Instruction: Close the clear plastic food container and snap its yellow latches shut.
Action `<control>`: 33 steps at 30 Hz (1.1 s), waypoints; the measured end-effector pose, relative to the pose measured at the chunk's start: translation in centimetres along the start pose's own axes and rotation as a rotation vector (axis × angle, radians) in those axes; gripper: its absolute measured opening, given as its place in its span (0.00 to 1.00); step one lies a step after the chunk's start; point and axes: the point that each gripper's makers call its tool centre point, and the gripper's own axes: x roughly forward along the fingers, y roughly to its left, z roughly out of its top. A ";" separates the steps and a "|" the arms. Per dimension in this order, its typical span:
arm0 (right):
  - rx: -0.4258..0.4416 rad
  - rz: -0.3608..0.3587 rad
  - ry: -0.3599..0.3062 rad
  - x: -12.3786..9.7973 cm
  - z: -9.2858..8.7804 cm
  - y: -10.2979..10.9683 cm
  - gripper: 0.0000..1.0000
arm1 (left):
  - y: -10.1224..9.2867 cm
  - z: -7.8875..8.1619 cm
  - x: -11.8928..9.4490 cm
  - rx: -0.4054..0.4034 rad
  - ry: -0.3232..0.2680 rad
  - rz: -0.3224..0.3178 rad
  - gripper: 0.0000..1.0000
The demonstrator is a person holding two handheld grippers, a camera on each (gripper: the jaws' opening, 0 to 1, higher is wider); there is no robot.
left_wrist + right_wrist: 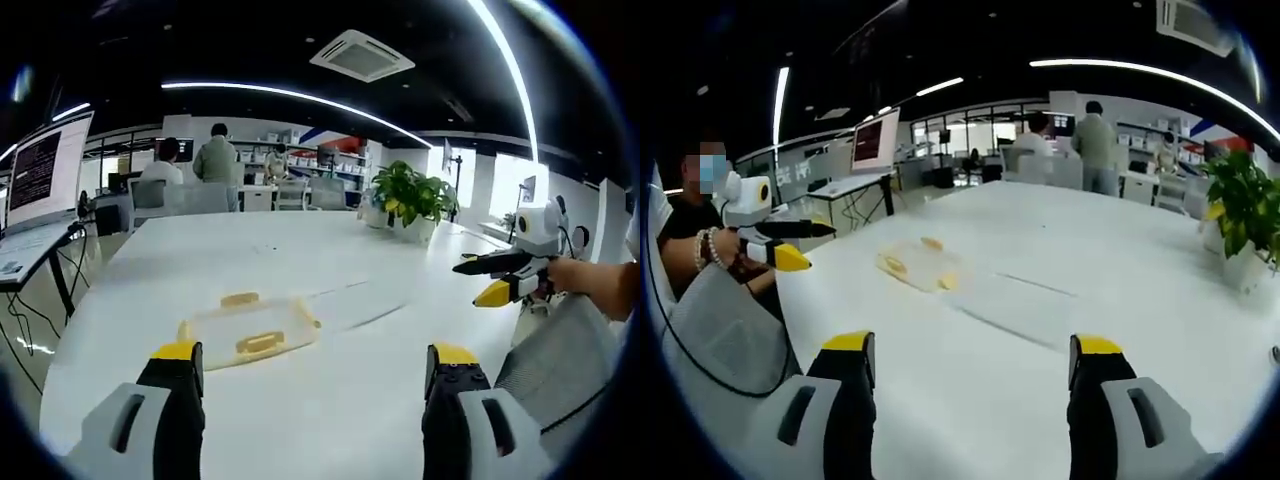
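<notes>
Clear food container (250, 330), yellow latches (240, 298), lid on, contents indiscernible: on white tabletop (300, 250), toward its near edge. Left gripper (312, 375) and right gripper (973, 372): jaws spread, holding nothing.

1. An open-plan office: a long white table (300, 330), desk monitors (45, 170) and office chairs (150, 195).
2. Strip ceiling lights (300, 97), a ceiling air-conditioning unit (362, 55), potted plant (410, 195), seated people (215, 155).

The food container (250, 330) was clear plastic with yellow latches (240, 298). It lay on a white table (330, 400). The left gripper (315, 385) and right gripper (970, 375) had black jaws tipped yellow, on grey bodies. The potted plant (410, 195) was green, with a yellow leaf.
</notes>
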 end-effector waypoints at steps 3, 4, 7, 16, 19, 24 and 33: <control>0.010 0.002 0.007 0.0 -0.2 0.0 0.77 | 0.0 0.1 0.0 -0.004 -0.003 -0.004 0.89; 0.012 0.001 0.013 0.0 -0.3 -0.1 0.76 | -0.1 0.1 0.0 -0.003 -0.002 -0.005 0.89; 0.007 0.001 0.017 0.1 -0.4 0.0 0.76 | -0.1 0.1 0.0 0.000 -0.002 -0.006 0.88; 0.015 0.006 0.037 0.3 -0.8 0.0 0.76 | 0.6 -0.2 -0.1 -0.015 0.015 -0.004 0.87; 0.013 0.015 0.040 0.3 -0.9 0.2 0.76 | 0.8 -0.4 -0.1 -0.018 0.020 0.000 0.87; 0.010 0.024 0.051 0.4 -1.1 0.4 0.76 | 1.2 -0.4 -0.1 -0.030 0.021 0.005 0.86; 0.026 0.023 0.053 0.4 -1.2 0.2 0.75 | 1.6 -0.5 -0.2 -0.048 0.021 0.013 0.85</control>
